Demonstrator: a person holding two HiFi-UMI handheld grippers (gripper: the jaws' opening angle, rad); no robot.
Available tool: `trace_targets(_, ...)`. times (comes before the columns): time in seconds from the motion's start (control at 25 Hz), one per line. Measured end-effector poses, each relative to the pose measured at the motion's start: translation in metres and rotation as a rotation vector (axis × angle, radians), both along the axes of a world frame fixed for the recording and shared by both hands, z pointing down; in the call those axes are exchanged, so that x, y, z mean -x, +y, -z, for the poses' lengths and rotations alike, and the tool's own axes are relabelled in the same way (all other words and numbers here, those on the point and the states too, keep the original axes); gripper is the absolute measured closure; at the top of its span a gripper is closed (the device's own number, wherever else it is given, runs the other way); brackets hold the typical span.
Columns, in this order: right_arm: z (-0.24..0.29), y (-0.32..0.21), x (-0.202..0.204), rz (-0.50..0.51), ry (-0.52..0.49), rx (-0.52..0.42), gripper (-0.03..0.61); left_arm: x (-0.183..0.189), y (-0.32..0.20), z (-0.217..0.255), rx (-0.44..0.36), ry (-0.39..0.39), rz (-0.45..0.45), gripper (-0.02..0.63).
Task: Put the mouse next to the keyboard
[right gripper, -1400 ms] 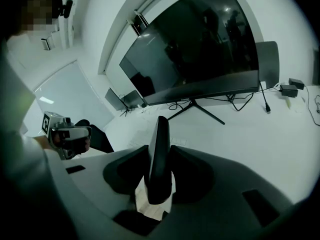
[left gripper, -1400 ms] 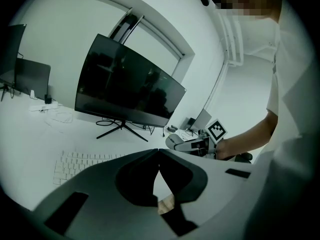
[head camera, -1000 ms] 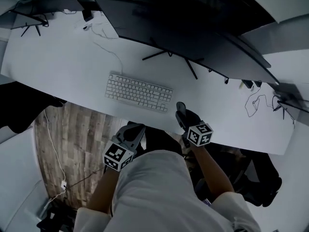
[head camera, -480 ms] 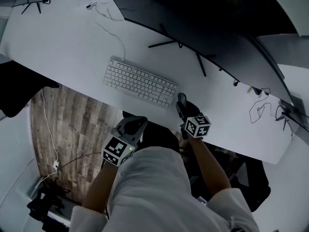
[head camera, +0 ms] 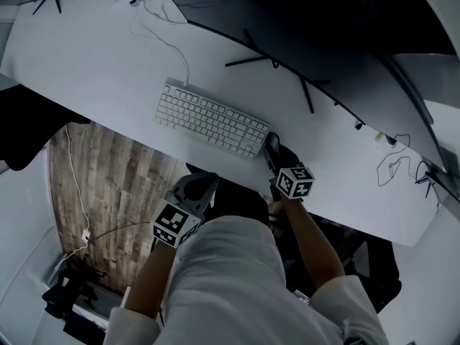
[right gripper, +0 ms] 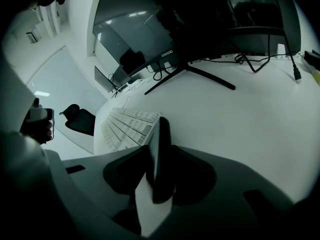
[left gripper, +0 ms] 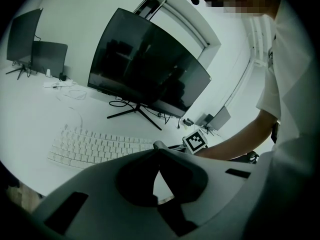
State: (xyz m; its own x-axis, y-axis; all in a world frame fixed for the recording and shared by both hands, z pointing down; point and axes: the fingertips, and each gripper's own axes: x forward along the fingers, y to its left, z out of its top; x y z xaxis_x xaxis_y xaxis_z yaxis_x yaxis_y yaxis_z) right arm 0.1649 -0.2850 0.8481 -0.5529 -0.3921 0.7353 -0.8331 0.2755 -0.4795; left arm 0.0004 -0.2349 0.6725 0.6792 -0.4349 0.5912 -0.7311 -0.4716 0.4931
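- Right gripper point(head camera: 274, 157): jaws clamped on the mouse point(right gripper: 161, 154). In the right gripper view it sits edge-on between them, a dark, thin slab.
- Mouse position: centre of the head view, just beside the right end of the keyboard point(head camera: 210, 121), near the desk's point(head camera: 93, 56) front edge.
- The right gripper view agrees: the keyboard's end sits directly behind the mouse, slightly left of frame centre.
- Can't tell whether the mouse is resting on the desk or hanging just above it. No view shows its underside.
- Left gripper point(left gripper: 156, 149): jaw tips together, nothing between them. It sits lower centre-left of the head view, off the desk edge, and looks idle.
- Progress, my read: the carry is basically done and the mouse is at the target spot.
- Left to do: set it flat on the desk if it isn't yet, open the jaws, back the right gripper out.
- Watch: the mouse is gripped on edge, so it could tip or knock the keyboard on release.
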Motion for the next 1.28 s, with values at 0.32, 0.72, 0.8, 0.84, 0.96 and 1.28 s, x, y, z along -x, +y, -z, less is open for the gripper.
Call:
trace_targets(0.32, -0.002, -0.009, -0.008, 0.017, 0.028, -0.028, 0.332, -0.005, -0.001, -0.005, 0.028, -0.011, -0.020, 0.597)
trace_targets(0.72, 0.007, -0.021, -0.030, 0.054, 0.177, -0.125, 0.301, -0.010, -0.006, -0.003, 0.020, -0.013, -0.039, 0.597)
trace_targets(0.8, 0.014, -0.022, -0.033, 0.038, 0.176, -0.136, 0.301, -0.011, -0.007, -0.001, 0.014, -0.011, -0.048, 0.597)
trace_targets(0.84, 0.017, -0.023, -0.035, 0.028, 0.175, -0.141, 0.301, -0.013, -0.008, 0.000, 0.010, -0.010, -0.054, 0.597)
trace_targets(0.96, 0.029, -0.024, -0.037, -0.002, 0.165, -0.152, 0.309, -0.016, -0.011, 0.006, -0.010, -0.007, -0.073, 0.597)
trace_targets(1.28, 0.071, -0.018, -0.036, -0.097, 0.152, -0.219, 0.432, -0.014, -0.013, 0.023, -0.078, 0.003, -0.144, 0.597)
